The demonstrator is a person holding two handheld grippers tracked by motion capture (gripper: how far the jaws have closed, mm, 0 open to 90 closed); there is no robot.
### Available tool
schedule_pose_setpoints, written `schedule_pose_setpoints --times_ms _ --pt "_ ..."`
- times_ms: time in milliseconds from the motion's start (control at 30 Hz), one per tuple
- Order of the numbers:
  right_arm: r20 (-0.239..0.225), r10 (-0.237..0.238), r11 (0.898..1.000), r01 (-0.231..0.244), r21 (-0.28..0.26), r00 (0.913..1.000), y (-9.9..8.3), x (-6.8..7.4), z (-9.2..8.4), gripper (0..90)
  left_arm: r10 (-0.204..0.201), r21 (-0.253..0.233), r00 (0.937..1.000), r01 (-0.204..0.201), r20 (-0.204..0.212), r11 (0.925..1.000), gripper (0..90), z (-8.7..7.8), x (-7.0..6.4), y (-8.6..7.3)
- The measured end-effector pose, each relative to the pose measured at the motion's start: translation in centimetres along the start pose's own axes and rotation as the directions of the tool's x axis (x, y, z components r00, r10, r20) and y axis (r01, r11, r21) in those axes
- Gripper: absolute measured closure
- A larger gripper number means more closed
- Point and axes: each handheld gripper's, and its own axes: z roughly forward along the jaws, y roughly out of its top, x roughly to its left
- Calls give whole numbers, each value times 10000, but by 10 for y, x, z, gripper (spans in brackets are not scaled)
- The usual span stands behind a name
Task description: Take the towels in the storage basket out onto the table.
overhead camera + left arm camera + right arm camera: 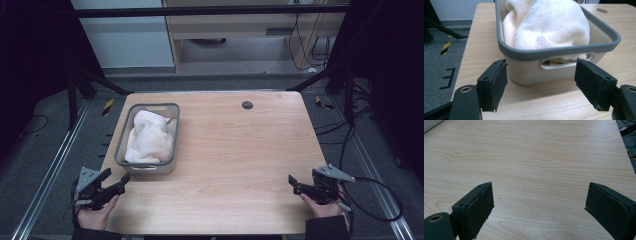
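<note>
High view: towel (148,137) lies lengthwise in the bin (121,145), pointing away; both claws released.

One grey basket (172,112) sits on the table at about ten o'clock, and inside it one cream towel (149,137), bundled up. One wooden table (240,150) under it all, with one dark round cap (247,105) at roughly one o'clock. Two grippers: left gripper (116,181) at seven o'clock, right gripper (295,184) at five.
</note>
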Motion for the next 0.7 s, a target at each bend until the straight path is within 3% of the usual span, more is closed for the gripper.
schedule_pose_setpoints --times_ms 267,367,500,700 --pt "-171 131 9995 -127 274 9998 0 4 4 132 -153 -271 9994 162 315 9995 265 -8 0 20" --pt "-19 -177 9996 177 218 9998 1 5 5 132 -249 -241 9985 261 487 9994 265 -9 2 28" --pt "11 -192 9995 191 252 9998 1 5 5 130 -288 -231 9967 306 759 9993 308 -8 3 40" --pt "130 -416 9987 412 301 9990 0 5 7 121 -15 -291 9944 46 1056 9996 321 -2 -3 55"
